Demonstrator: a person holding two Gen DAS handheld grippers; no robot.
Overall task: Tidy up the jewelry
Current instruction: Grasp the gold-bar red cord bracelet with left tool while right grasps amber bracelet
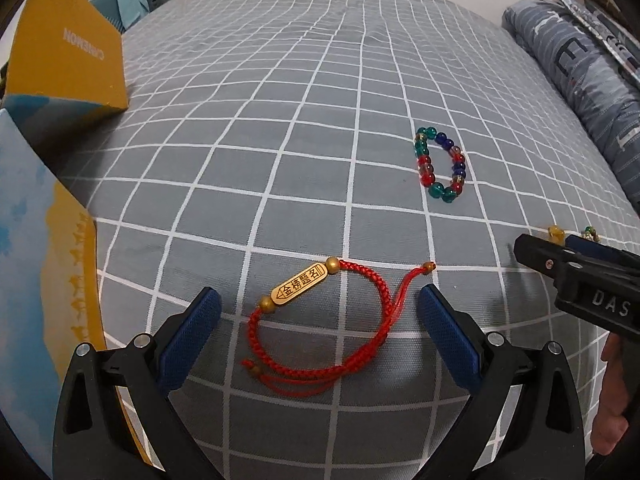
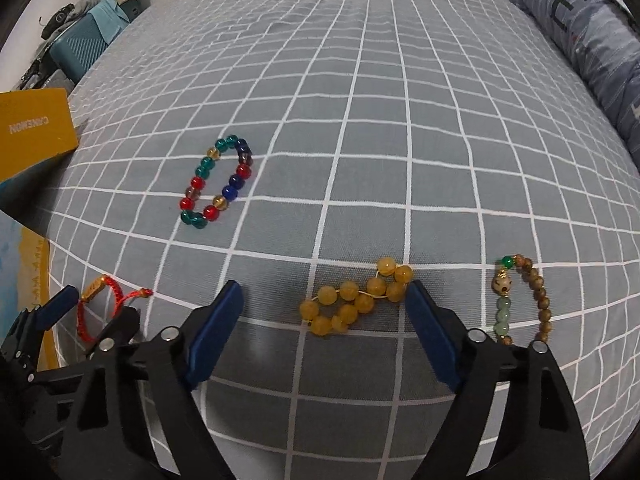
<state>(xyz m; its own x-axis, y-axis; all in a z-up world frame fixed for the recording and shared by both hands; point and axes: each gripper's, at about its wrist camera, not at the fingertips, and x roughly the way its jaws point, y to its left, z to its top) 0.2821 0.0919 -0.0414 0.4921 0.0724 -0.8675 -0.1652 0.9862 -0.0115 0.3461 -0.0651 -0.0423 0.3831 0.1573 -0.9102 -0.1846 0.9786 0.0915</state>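
A red braided bracelet (image 1: 298, 290) with a gold tag lies flat on the grey checked bedsheet (image 1: 280, 120). It sits between the fingers of my left gripper (image 1: 318, 294), which is open, and neither pad touches it. In the right wrist view a yellow bead bracelet (image 2: 348, 312) lies between the fingers of my right gripper (image 2: 324, 288). This gripper is open too: its right pad is against the end beads and its left pad is well clear. A multicolour glass bead bracelet (image 1: 426, 178) (image 2: 186, 203) lies farther out. A brown and green bead bracelet (image 2: 544, 314) lies beside my right finger.
A yellow box (image 1: 68, 60) stands at the far left, with a blue-and-yellow box panel (image 1: 40, 280) close on my left. A rolled blue quilt (image 1: 580, 80) runs along the right edge. A hand (image 1: 612, 392) holds the right gripper (image 1: 552, 248). Clutter lies beyond the bed's far left corner.
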